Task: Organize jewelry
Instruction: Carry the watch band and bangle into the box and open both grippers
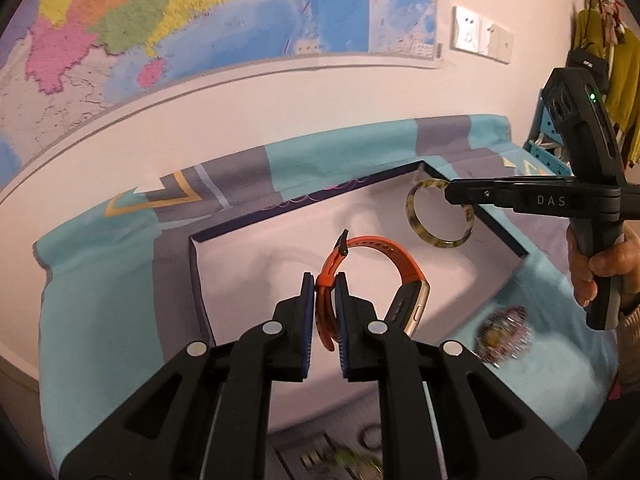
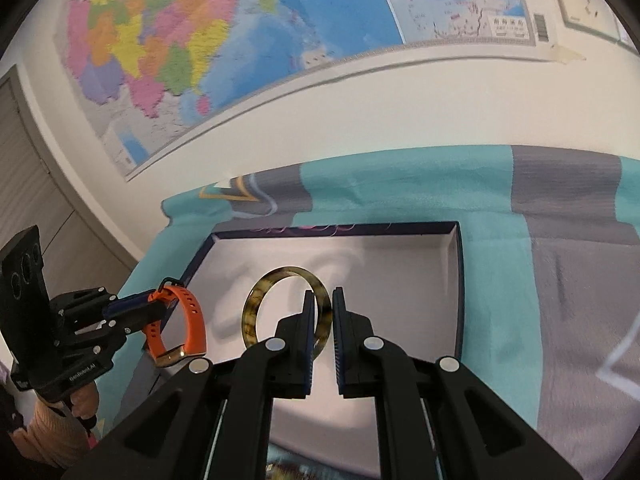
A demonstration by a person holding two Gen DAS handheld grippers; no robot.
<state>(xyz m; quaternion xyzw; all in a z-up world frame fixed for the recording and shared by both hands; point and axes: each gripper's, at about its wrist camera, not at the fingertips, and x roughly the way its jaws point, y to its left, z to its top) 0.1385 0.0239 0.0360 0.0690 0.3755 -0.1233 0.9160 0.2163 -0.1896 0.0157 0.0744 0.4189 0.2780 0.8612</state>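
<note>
My left gripper [image 1: 325,280] is shut on the strap of an orange smartwatch [image 1: 380,276] with a gold case, held above the open white-lined box [image 1: 256,264]. It also shows in the right wrist view [image 2: 160,292], with the watch [image 2: 188,320] hanging over the box's left edge. My right gripper [image 2: 322,296] is shut on a tortoiseshell bangle [image 2: 280,308], held upright above the box interior [image 2: 400,280]. In the left wrist view the right gripper [image 1: 450,196] holds the bangle [image 1: 424,220] over the box's far right corner.
The box lies on a teal and grey cloth [image 1: 100,300]. A sparkly round brooch [image 1: 506,332] lies on the cloth right of the box. A wall map [image 1: 180,20] hangs behind. Clothes [image 1: 616,80] hang at far right.
</note>
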